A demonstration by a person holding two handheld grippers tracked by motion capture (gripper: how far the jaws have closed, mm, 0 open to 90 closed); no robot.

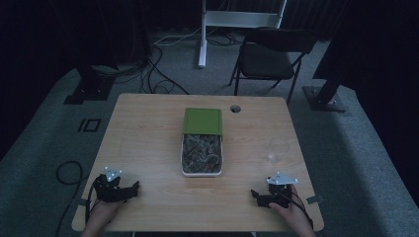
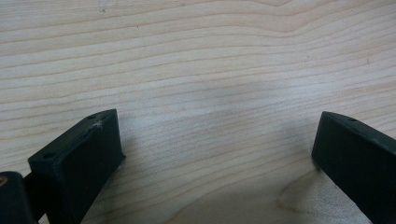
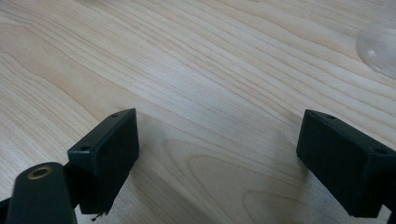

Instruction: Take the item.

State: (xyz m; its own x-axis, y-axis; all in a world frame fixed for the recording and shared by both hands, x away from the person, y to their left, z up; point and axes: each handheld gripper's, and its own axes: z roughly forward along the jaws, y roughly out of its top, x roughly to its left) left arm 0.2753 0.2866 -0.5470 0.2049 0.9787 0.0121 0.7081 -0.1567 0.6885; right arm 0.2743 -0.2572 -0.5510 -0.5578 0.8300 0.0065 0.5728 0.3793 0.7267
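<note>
White rectangular tray (image 1: 201, 170) of dark leafy bits, green lid (image 1: 202, 120) slid toward far end, mid-tabletop (image 1: 148, 133), long axis near-to-far. Equally between 2 wide, empty claws: left claw (image 1: 129, 190), right claw (image 1: 258, 196) beside clear glass (image 1: 277, 150).

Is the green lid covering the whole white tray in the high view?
No, the green lid covers just the far end of the white tray, whose dark contents show.
</note>
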